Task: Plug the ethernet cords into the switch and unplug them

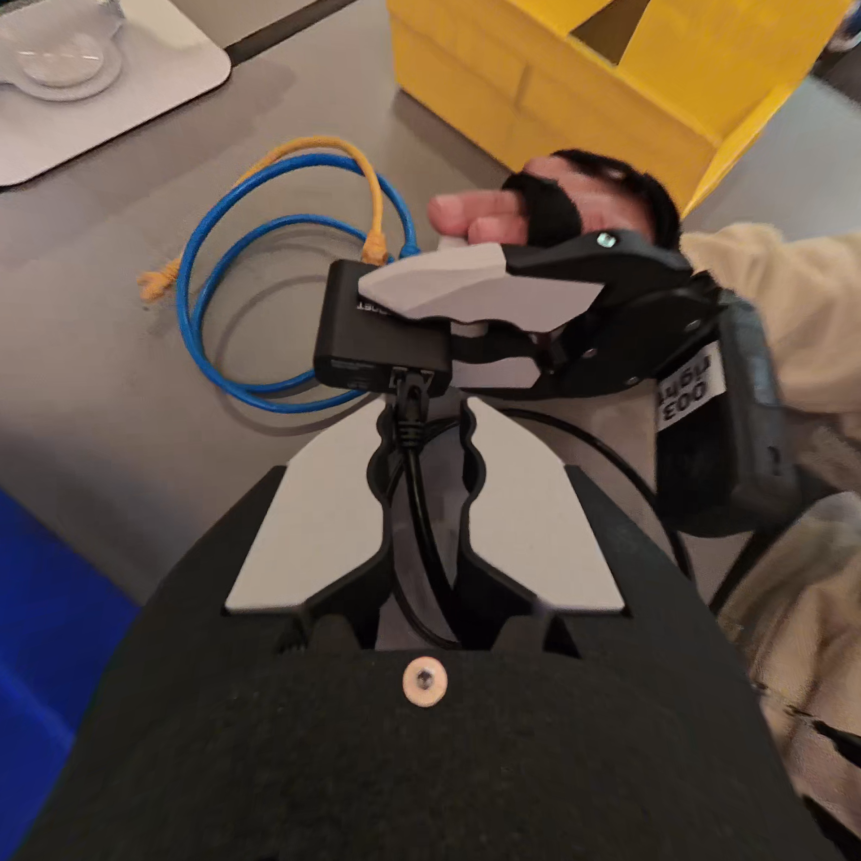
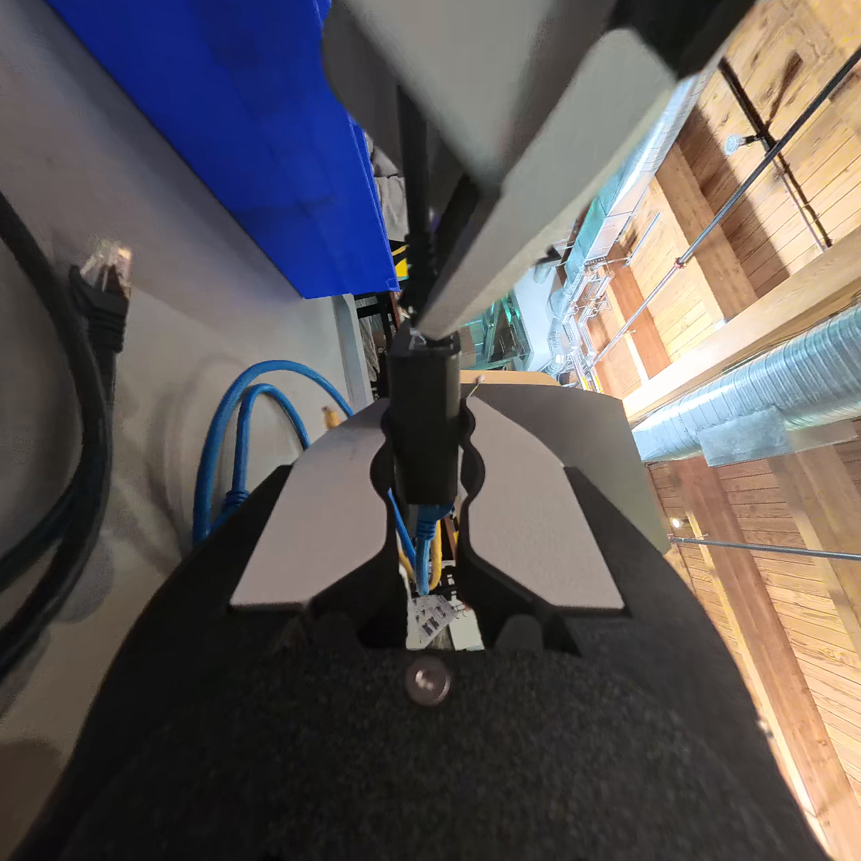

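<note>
Your right gripper [image 2: 426, 447] is pinching the black switch [image 1: 379, 333] by its end, holding it lifted off the grey tabletop [image 1: 116, 326]. Your left gripper [image 1: 424, 419] sits just below the switch's port face with its two pads spread apart; the black cord [image 1: 421, 503] runs down between them without clear contact, and its plug [image 1: 409, 407] is seated in a port on that face. On the far side of the switch, the yellow cord [image 1: 372, 205] and the blue cord [image 1: 219, 289] are plugged in side by side, their loops lying on the tabletop beyond and to the left of the switch. The yellow cord's free plug [image 1: 156, 282] rests on the tabletop left of the switch. A yellow box [image 1: 559, 88] stands behind the switch, and a blue bin [image 2: 261, 140] is off to its left. In the right wrist view the black cord's loose end [image 2: 105, 289] lies on the tabletop left of the switch
</note>
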